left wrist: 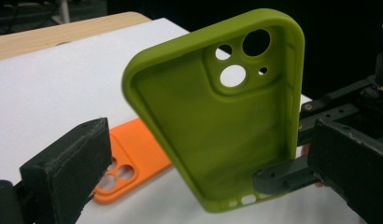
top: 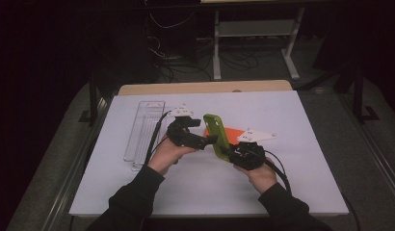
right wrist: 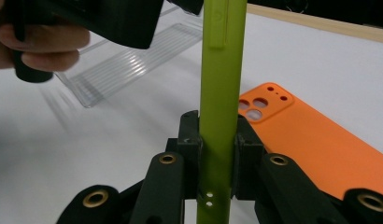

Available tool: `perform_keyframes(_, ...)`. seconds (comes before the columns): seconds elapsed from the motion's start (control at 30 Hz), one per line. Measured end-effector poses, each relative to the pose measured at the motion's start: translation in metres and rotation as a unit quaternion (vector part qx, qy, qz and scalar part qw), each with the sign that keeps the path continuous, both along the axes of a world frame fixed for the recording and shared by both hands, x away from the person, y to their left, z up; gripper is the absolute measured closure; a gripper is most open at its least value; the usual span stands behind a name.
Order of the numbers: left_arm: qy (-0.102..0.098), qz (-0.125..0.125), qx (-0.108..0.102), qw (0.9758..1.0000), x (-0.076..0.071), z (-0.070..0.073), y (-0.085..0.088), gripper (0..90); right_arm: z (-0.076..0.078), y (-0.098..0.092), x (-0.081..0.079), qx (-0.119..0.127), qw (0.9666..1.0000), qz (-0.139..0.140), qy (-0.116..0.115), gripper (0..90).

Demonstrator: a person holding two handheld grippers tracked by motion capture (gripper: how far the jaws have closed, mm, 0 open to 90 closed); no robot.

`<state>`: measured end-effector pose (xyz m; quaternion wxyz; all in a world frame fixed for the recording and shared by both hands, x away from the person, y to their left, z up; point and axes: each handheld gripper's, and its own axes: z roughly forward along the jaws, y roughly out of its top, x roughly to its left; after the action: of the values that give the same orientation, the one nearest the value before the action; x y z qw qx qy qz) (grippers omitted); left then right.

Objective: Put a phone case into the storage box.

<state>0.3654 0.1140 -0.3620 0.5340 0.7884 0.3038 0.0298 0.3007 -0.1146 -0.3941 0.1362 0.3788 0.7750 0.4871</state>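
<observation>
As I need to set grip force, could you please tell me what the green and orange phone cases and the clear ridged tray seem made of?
Green phone case: probably soft silicone or rubber, matte, rounded lips. Orange phone case: likely the same, matte. Clear ridged tray: seemingly rigid transparent plastic, glossy.

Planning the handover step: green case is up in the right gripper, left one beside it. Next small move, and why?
Probably ease the left gripper forward so its open jaws straddle the green case, then close. The right gripper is clamped on the case's bottom end, holding it upright above the table, and the case sits just ahead of the left pads, untouched. The orange case lies flat behind.
</observation>
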Motion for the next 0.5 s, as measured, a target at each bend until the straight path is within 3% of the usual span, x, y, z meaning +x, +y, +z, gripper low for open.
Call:
perform_keyframes(0.2, -0.001, -0.013, 0.001, 0.9999, 0.0000, -0.0014, -0.0015, 0.0, 0.0005, 0.0028, -0.0015, 0.005, 1.0000, 0.007, -0.003, 75.8)
perform_keyframes(0.5, 0.000, -0.017, -0.017, 0.9997, 0.0006, -0.0020, -0.0011, 0.0, 0.0004, 0.0084, -0.0039, 0.016, 0.9997, 0.020, -0.005, 75.7)
